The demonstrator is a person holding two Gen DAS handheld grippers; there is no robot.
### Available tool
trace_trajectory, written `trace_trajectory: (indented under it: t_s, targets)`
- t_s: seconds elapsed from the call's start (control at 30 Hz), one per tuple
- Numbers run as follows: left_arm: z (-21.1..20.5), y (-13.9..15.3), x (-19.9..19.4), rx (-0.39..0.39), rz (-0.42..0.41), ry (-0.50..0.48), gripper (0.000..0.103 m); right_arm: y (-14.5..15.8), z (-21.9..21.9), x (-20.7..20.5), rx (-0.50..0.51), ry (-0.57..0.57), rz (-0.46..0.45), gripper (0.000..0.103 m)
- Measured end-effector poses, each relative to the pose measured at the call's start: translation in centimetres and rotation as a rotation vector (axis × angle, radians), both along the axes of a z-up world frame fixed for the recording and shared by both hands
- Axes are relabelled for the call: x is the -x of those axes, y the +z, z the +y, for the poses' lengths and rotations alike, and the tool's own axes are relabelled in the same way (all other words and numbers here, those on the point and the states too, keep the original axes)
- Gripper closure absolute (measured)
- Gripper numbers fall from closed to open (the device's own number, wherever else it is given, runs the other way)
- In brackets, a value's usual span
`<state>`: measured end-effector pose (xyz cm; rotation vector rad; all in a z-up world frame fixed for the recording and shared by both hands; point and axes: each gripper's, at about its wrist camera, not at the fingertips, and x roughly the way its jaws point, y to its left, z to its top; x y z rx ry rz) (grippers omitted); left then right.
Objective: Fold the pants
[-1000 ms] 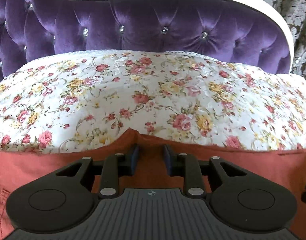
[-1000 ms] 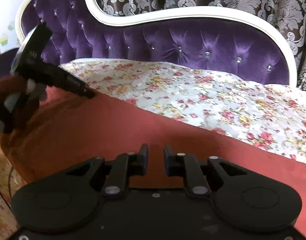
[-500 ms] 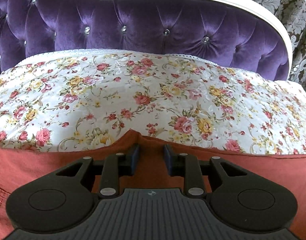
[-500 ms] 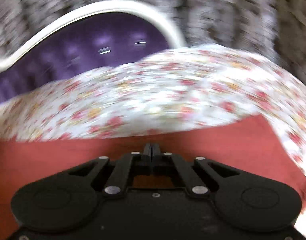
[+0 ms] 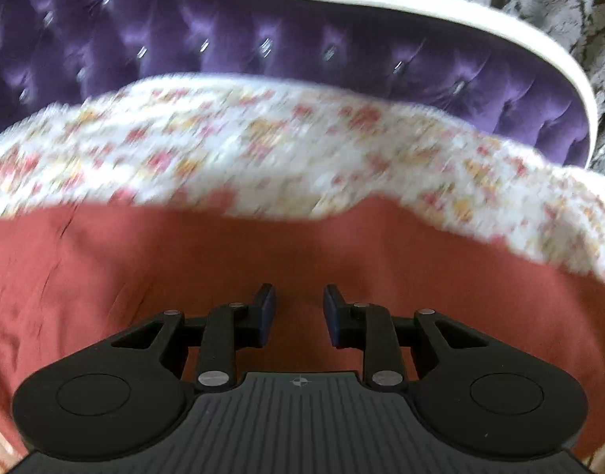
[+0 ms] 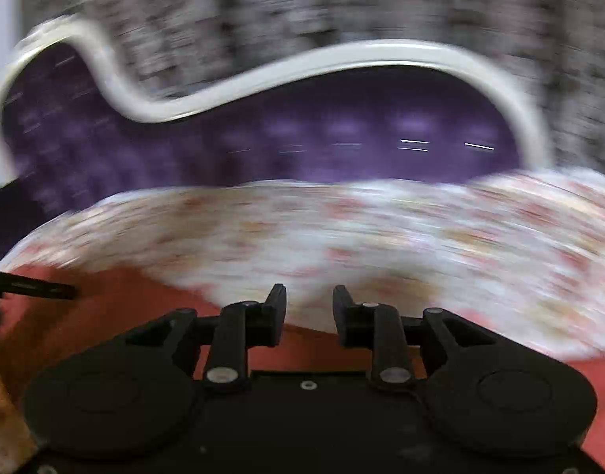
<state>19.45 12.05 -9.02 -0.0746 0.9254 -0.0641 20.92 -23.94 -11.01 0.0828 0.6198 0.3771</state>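
Observation:
Rust-red pants [image 5: 183, 268] lie spread on a floral bedspread [image 5: 262, 150]. In the left wrist view my left gripper [image 5: 298, 308] is open over the middle of the cloth, holding nothing. In the right wrist view my right gripper [image 6: 308, 308] is open at the far edge of the pants [image 6: 116, 308], its jaws over the seam between red cloth and bedspread [image 6: 381, 237]. The tip of the left gripper [image 6: 37, 288] shows at the left edge of that view. Both views are motion-blurred.
A purple tufted headboard [image 5: 262, 39] with a white curved frame [image 6: 262, 75] stands behind the bed. Patterned grey curtains [image 6: 342, 0] hang behind it. The right edge of the bed falls away in the left wrist view [image 5: 602, 213].
The right gripper shut half a second ago and is open now, and has swung back left. The left gripper has moved back over the pants, so more red cloth shows ahead of it.

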Motion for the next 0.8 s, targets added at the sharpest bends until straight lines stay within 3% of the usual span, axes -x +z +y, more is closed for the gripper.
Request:
trace_trajectory:
  t_s: [0.07,0.23,0.4,0.53,0.57,0.63,0.67,0.8]
  targets:
    - [0.8,-0.5,1.0,0.034,-0.036,-0.008,0.077,0.0,4.2,-1.1,0.018,0.136,-0.027,0.066]
    - [1.7,-0.7,0.9,0.106,-0.042,0.016,0.077,-0.1,13.1,-5.4,0.063,0.371,-0.023,0.063]
    - [1.7,-1.0,1.7,0.107,-0.068,0.001,0.077,-0.9,18.0,-9.0,0.101,0.475,0.018,0.063]
    - [1.9,-1.0,1.7,0.119,-0.073,0.009,0.077,-2.5,19.4,-10.4,0.132,0.522,0.072,0.063]
    - [2.0,-1.1,1.8,0.123,-0.076,0.009,0.077,-2.8,19.7,-10.6,0.141,0.526,0.074,0.064]
    - [2.1,-1.1,1.9,0.132,-0.081,0.01,0.077,-2.9,20.1,-10.1,0.162,0.532,0.053,0.094]
    - [2.2,-1.2,2.0,0.138,-0.082,0.013,0.077,-2.9,20.3,-9.5,0.172,0.528,0.037,0.099]
    - [2.4,-1.2,2.0,0.159,-0.087,0.022,0.077,-2.7,20.2,-4.6,0.224,0.634,-0.069,0.1]
